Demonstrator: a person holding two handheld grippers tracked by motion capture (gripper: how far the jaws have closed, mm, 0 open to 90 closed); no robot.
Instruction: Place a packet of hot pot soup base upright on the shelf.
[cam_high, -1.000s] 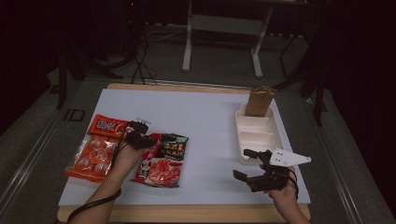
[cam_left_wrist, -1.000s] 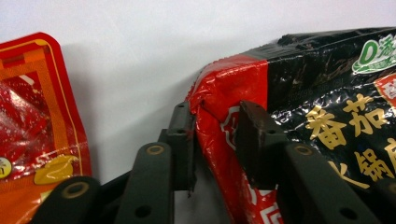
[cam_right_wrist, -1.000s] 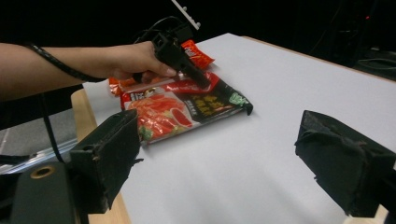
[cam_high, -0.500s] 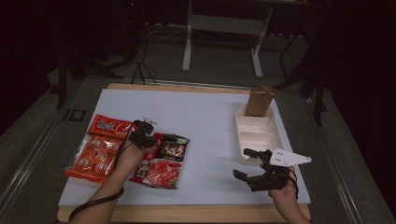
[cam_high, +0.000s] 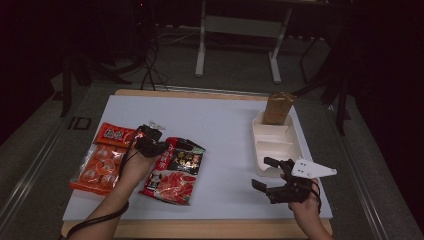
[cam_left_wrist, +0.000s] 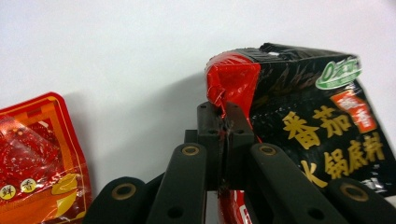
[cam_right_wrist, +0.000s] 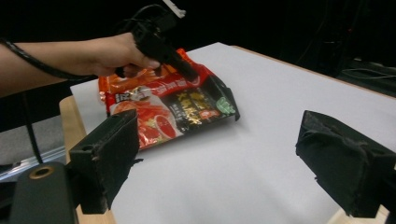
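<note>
White table (cam_high: 220, 125) sits in a dark room. My left gripper (cam_left_wrist: 225, 122) pinches the red corner of the black bag (cam_left_wrist: 303, 126), at the left. My right gripper (cam_right_wrist: 224, 158) waits wide open, holding nothing.

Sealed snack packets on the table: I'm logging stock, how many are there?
3: a small red packet far left, an orange jelly-cup packet in front of it, a black-and-red packet pinched by the left gripper. None visibly hidden.
</note>
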